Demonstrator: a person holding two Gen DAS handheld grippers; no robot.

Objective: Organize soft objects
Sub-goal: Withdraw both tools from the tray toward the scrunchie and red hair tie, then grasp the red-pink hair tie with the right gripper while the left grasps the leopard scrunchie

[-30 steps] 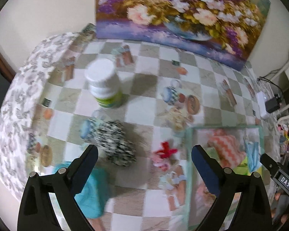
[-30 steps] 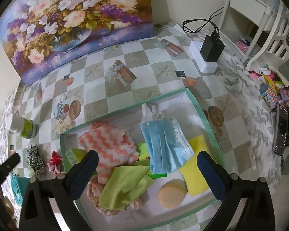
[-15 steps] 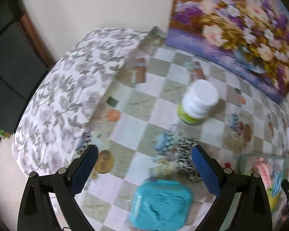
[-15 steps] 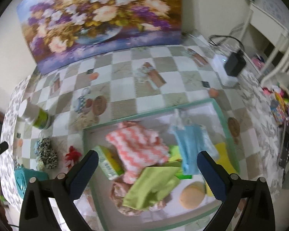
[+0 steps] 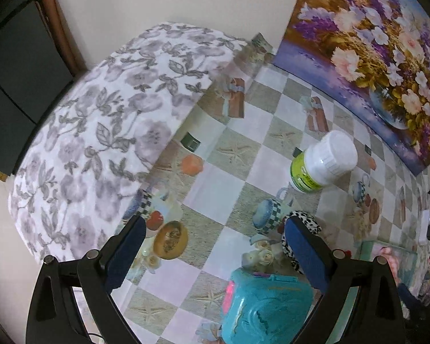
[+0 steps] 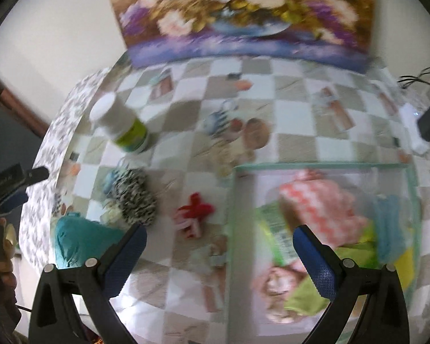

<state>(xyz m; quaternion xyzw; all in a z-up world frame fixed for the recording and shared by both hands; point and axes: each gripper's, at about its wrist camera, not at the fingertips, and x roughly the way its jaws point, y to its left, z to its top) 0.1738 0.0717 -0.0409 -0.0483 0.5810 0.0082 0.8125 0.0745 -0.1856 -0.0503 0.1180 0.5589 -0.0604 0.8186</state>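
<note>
A green-rimmed tray (image 6: 231,229) at the right holds an orange-white chevron cloth (image 6: 321,203), a blue face mask (image 6: 390,229), a green cloth (image 6: 306,298) and other soft pieces. Left of the tray lie a red bow clip (image 6: 196,209), a black-and-white spotted scrunchie (image 6: 134,197) and a teal pouch (image 6: 80,240). My right gripper (image 6: 219,240) hangs open above the table, just in front of the bow. My left gripper (image 5: 215,238) is open and empty too, with the teal pouch (image 5: 266,306) and the scrunchie (image 5: 301,223) near its right finger.
A white bottle with a green label (image 5: 321,163) stands behind the scrunchie. A flower painting (image 5: 372,43) leans on the back wall. The table's left edge (image 5: 80,149) drops off under a floral cloth. A white power strip with a black adapter (image 6: 418,132) sits at the far right.
My left gripper has swung left, toward the table's left edge. My right gripper has moved left from above the tray to over the bow and scrunchie. Both stay open.
</note>
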